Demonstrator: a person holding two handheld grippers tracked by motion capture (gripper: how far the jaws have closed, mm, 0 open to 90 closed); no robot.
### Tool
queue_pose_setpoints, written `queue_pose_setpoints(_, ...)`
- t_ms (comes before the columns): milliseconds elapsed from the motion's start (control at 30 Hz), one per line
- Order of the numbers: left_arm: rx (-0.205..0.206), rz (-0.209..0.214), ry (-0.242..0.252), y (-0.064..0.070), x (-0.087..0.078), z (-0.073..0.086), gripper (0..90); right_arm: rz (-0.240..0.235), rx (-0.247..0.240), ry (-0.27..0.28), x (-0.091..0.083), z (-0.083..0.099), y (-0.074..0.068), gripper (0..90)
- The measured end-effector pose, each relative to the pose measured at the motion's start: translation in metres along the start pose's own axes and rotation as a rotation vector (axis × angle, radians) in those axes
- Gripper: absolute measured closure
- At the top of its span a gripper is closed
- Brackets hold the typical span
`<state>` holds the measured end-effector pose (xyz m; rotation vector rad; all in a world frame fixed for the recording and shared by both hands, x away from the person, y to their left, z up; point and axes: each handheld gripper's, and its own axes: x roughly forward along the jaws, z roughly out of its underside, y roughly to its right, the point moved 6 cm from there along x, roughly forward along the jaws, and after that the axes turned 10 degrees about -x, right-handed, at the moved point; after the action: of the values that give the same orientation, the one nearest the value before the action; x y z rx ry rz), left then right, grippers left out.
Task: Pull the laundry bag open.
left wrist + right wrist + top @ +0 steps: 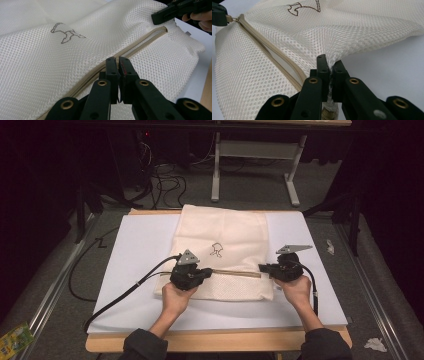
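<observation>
A cream mesh bag (225, 232) with a small embroidered outline (216, 249) lies flat on a white board (135, 250). Its tan zipper (235, 272) runs across the near part and looks partly parted along its length. My left gripper (209, 271) sits at the zipper's left end. Its jaws are shut in the left gripper view (118, 61), and the right gripper view shows them pinching the zipper pull (230, 18). At the zipper's right end, my right gripper (262, 267) is shut on the bag's mesh edge (330, 62), lifting the fabric slightly.
The board rests on a wooden table (220, 341). Black cables (125, 290) trail off the left side. A metal table frame (255, 165) stands at the back. A green packet (15, 339) and crumpled paper (375, 344) lie on the floor.
</observation>
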<state>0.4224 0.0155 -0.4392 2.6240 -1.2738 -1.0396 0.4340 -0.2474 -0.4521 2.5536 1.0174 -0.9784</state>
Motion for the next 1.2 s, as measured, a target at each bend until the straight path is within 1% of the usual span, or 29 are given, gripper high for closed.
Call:
queue_pose_setpoints(133,-0.005,0.006,0.023,-0.001,-0.004,-0.002,87.5,0.001,-0.001,-0.009,0.002,-0.001,-0.001,88.9)
queue_pose_setpoints(267,-0.004,0.009,0.019,-0.003,-0.004,0.001,87.5,0.012,-0.003,-0.012,-0.001,-0.004,-0.001,89.0)
queue_pose_setpoints(367,-0.006,-0.001,0.025,-0.006,-0.006,0.000,87.5,0.024,-0.008,-0.017,-0.001,-0.004,0.000,88.9)
queue_pose_setpoints(467,-0.022,-0.003,0.030,-0.008,-0.009,0.001,87.4,0.022,0.001,-0.018,-0.002,-0.002,0.002,88.9)
queue_pose_setpoints(533,-0.017,-0.008,0.027,-0.008,-0.010,0.002,87.5,0.022,0.001,-0.020,-0.002,-0.003,0.002,88.9)
queue_pose_setpoints(633,-0.014,-0.013,0.027,-0.009,-0.011,0.001,87.5,0.025,-0.005,-0.010,-0.003,-0.003,0.002,89.0)
queue_pose_setpoints(733,-0.020,-0.029,0.025,-0.012,-0.013,-0.001,87.5,0.021,0.000,0.002,-0.003,-0.004,0.003,88.9)
queue_pose_setpoints(767,-0.020,-0.030,0.026,-0.013,-0.014,-0.001,87.5,0.019,-0.005,0.010,-0.002,-0.003,0.004,88.9)
queue_pose_setpoints(800,-0.026,-0.025,0.025,-0.014,-0.015,0.000,87.5,0.017,-0.003,0.007,-0.002,-0.002,0.005,88.9)
queue_pose_setpoints(867,-0.027,-0.029,0.025,-0.016,-0.015,0.001,87.5,0.023,0.010,0.000,-0.003,0.000,0.007,88.9)
queue_pose_setpoints(933,-0.029,-0.030,0.022,-0.018,-0.015,0.003,87.5,0.027,0.009,0.003,-0.005,0.001,0.008,88.9)
queue_pose_setpoints(1033,-0.031,-0.043,0.025,-0.021,-0.018,0.003,87.5,0.029,0.011,0.008,-0.005,0.001,0.008,88.9)
queue_pose_setpoints(1100,-0.044,-0.044,0.031,-0.023,-0.021,0.003,87.5,0.025,0.007,0.002,-0.004,0.001,0.008,88.9)
queue_pose_setpoints(1200,-0.045,-0.050,0.034,-0.025,-0.023,0.004,87.5,0.028,0.009,-0.003,-0.005,0.000,0.008,88.9)
